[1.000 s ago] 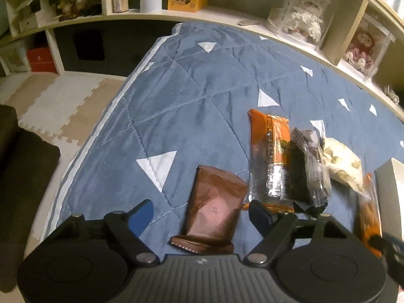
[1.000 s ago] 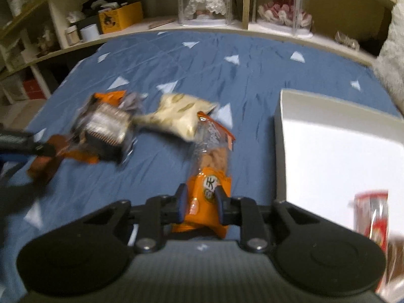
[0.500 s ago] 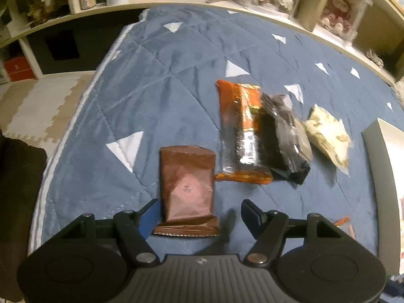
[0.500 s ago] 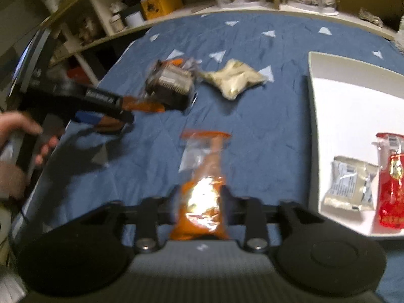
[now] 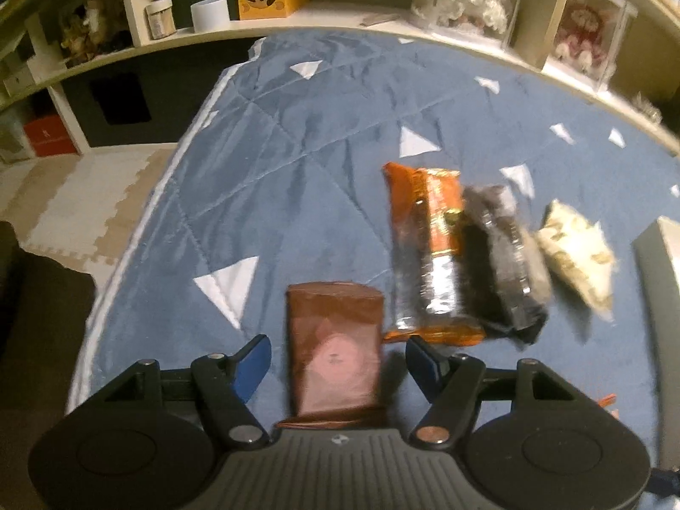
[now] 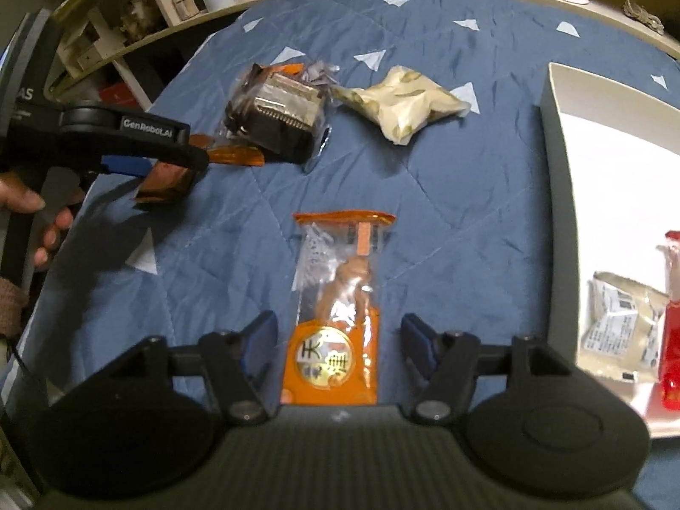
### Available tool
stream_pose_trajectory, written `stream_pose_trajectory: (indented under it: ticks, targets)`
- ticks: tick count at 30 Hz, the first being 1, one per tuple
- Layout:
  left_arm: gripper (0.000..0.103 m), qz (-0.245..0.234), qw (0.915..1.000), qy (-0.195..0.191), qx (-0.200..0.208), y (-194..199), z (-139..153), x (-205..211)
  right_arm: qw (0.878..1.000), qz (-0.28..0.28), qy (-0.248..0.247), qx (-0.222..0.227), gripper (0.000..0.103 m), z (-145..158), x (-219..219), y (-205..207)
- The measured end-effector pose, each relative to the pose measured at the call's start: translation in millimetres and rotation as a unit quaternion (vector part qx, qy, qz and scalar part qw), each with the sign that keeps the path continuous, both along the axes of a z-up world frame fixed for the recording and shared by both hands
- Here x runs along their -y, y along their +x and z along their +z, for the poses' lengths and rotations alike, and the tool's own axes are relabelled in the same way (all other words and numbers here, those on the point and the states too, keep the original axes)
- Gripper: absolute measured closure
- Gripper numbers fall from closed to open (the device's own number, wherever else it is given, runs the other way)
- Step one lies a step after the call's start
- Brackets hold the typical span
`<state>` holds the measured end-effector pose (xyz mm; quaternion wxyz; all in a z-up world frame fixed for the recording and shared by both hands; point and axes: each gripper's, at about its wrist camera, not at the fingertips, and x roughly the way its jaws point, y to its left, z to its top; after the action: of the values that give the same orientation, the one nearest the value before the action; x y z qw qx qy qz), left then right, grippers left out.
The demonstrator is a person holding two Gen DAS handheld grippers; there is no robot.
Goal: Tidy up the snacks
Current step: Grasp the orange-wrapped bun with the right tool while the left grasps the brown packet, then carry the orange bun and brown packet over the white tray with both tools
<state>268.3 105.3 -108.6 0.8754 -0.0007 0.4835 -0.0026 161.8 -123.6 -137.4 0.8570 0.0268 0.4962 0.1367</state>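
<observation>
The left tool point(image 5: 335, 359) is wide open, with a brown snack pack point(image 5: 333, 346) lying between its fingers on the blue blanket point(image 5: 276, 178); the right tool point(image 6: 338, 340) is wide open too, around an orange snack bag point(image 6: 335, 318); past them lie a dark pack point(image 6: 276, 117) and a pale bag point(image 6: 399, 102); a white tray point(image 6: 595, 161) on the right holds a small white packet point(image 6: 616, 325).

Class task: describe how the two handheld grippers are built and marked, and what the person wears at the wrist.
Both the left gripper and right gripper have matt black bodies with two round discs, a ribbed centre, silver pivot screws and blue finger pads. Seen from the right wrist camera, the left one's arm carries white "GenRobot.AI" lettering. A brownish knitted cuff shows at the left wrist.
</observation>
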Motion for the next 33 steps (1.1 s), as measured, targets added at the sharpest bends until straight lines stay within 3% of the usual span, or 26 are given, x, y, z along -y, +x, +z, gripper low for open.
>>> stream_pose_trajectory:
  ticks: [8, 11, 14, 22, 27, 33]
  targets:
    - [0.044, 0.008, 0.9999, -0.009, -0.008, 3.3, -8.4, -9.1, 1.000, 0.001, -0.006, -0.021, 0.037, -12.8, -6.0, 5.3]
    - [0.055, 0.006, 1.0000, -0.005, -0.001, 2.2, -8.2, -5.9, 1.000, -0.004, -0.006, -0.013, 0.051, -13.2, -6.5, 5.7]
    - [0.060, 0.005, 1.0000, 0.000, -0.003, -1.1, -4.6, -2.5, 1.000, -0.021, 0.012, -0.010, 0.056, -13.0, 0.3, 6.6]
    - [0.060, 0.019, 0.9997, -0.017, 0.003, -24.1, 18.4, -10.4, 0.998, -0.037, 0.042, 0.012, 0.061, 0.0, 16.0, 2.0]
    - [0.060, 0.036, 0.9977, -0.039, 0.042, -43.2, 43.7, -16.4, 0.997, -0.043, 0.054, 0.043, 0.061, 23.8, 26.5, -2.8]
    - [0.060, 0.020, 0.9931, -0.070, 0.091, -61.2, 71.9, -0.1, 0.993, -0.047, 0.069, 0.084, 0.061, 57.4, 49.6, -10.2]
